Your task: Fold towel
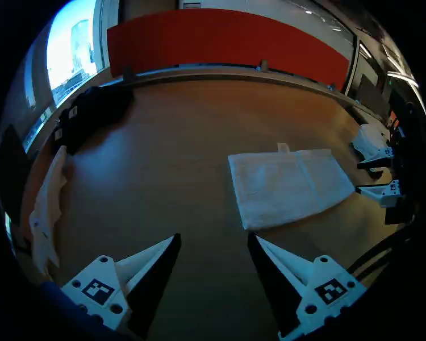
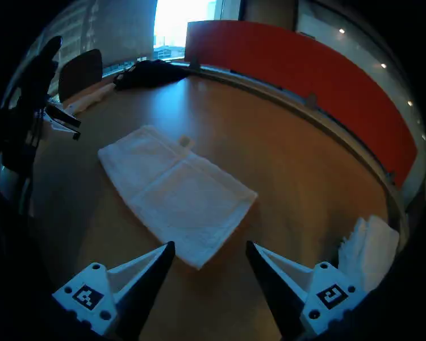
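Note:
A white towel [image 1: 289,184] lies flat and folded into a rectangle on the wooden table [image 1: 173,148], with a small tag sticking out at its far edge. My left gripper [image 1: 214,238] stands open and empty, just short of the towel's near left corner. In the right gripper view the same towel [image 2: 176,190] lies straight ahead, and my right gripper [image 2: 210,247] is open with the towel's near corner just beyond its fingertips. The right gripper [image 1: 378,179] also appears far right in the left gripper view, past the towel's right edge. The left gripper [image 2: 62,122] appears at far left in the right gripper view.
A second white cloth [image 1: 45,207] hangs at the table's left edge, and another crumpled white cloth [image 2: 372,244] lies by the right gripper. A dark bag [image 1: 94,111] rests at the back left. A red partition [image 1: 230,42] runs along the table's far rim. A chair [image 2: 79,71] stands beyond.

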The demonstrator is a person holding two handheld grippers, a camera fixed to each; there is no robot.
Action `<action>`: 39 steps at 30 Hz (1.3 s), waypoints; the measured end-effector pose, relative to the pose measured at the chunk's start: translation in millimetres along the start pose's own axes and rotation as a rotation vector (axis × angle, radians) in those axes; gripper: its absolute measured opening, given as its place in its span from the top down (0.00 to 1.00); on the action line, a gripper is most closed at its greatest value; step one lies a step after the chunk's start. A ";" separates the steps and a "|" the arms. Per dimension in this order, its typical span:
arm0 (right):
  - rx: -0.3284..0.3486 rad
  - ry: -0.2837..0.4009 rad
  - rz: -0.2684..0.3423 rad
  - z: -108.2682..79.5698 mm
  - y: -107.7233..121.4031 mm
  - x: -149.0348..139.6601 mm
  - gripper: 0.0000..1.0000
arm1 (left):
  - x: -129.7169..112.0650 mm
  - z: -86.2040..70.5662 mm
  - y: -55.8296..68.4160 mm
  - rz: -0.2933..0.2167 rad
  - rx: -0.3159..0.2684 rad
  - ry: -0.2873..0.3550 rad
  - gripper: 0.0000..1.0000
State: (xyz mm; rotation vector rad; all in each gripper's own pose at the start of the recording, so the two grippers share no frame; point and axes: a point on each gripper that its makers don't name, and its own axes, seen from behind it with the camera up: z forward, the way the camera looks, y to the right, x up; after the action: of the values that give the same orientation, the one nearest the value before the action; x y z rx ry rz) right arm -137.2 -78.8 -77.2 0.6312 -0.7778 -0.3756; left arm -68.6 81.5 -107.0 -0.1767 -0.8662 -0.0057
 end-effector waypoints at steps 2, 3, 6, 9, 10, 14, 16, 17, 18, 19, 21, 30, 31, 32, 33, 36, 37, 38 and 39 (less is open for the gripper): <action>0.006 -0.010 -0.001 1.5 -1.7 -5.1 0.04 | -3.4 -3.3 -2.4 -0.006 0.005 -0.002 0.14; 0.009 -0.015 -0.002 2.2 -2.7 -7.5 0.04 | -5.0 -4.8 -3.6 -0.008 0.007 -0.004 0.14; 0.021 -0.030 -0.002 4.3 -6.2 -14.7 0.07 | -10.0 -9.2 -8.1 -0.017 0.015 -0.009 0.14; 0.033 -0.039 -0.003 5.5 -9.8 -19.2 0.08 | -14.4 -12.3 -13.1 -0.024 0.024 -0.014 0.14; 0.035 -0.041 -0.003 5.7 -10.4 -20.0 0.10 | -15.6 -13.1 -15.0 -0.027 0.028 -0.015 0.14; 0.039 -0.049 -0.006 6.0 -12.1 -22.8 0.17 | -18.7 -15.5 -20.1 -0.034 0.036 -0.018 0.14; 0.039 -0.053 -0.008 6.4 -12.2 -23.9 0.23 | -19.4 -16.1 -21.6 -0.034 0.037 -0.019 0.14; 0.038 -0.055 -0.009 6.7 -12.0 -24.4 0.27 | -19.7 -16.3 -22.4 -0.033 0.037 -0.020 0.14; 0.038 -0.058 -0.008 7.0 -11.9 -24.9 0.30 | -20.1 -16.4 -23.0 -0.032 0.038 -0.020 0.13; 0.038 -0.060 -0.007 7.3 -11.9 -25.4 0.33 | -20.6 -16.4 -23.3 -0.032 0.038 -0.021 0.13; 0.041 -0.066 -0.002 7.8 -12.2 -26.5 0.40 | -21.7 -16.2 -23.9 -0.030 0.038 -0.023 0.14; 0.086 -0.079 0.011 7.8 -18.5 -28.7 0.58 | -24.2 -16.4 -23.6 -0.033 0.032 -0.025 0.14; 0.086 -0.080 0.009 7.9 -18.1 -28.8 0.58 | -24.3 -16.4 -23.9 -0.032 0.032 -0.025 0.14; 0.087 -0.081 0.007 8.1 -17.7 -29.0 0.61 | -24.5 -16.4 -24.1 -0.032 0.032 -0.026 0.14; 0.088 -0.082 0.005 8.3 -17.5 -29.1 0.63 | -24.6 -16.4 -24.3 -0.032 0.031 -0.026 0.14; 0.093 -0.084 -0.001 9.5 -17.1 -29.0 0.70 | -24.5 -16.3 -24.8 -0.030 0.031 -0.026 0.14; 0.095 -0.084 -0.001 9.7 -17.2 -28.7 0.73 | -24.4 -16.3 -24.8 -0.030 0.031 -0.026 0.13; 0.096 -0.083 -0.001 9.9 -17.3 -28.4 0.76 | -24.2 -16.3 -24.9 -0.030 0.031 -0.026 0.13; 0.097 -0.082 -0.002 10.0 -17.2 -28.0 0.79 | -24.2 -16.2 -24.9 -0.029 0.031 -0.026 0.13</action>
State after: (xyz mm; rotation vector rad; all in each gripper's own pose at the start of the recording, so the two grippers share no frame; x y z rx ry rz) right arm -164.6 -80.8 -97.7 0.7104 -0.8782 -0.3688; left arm -74.0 52.8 -131.9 -0.1353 -0.8941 -0.0176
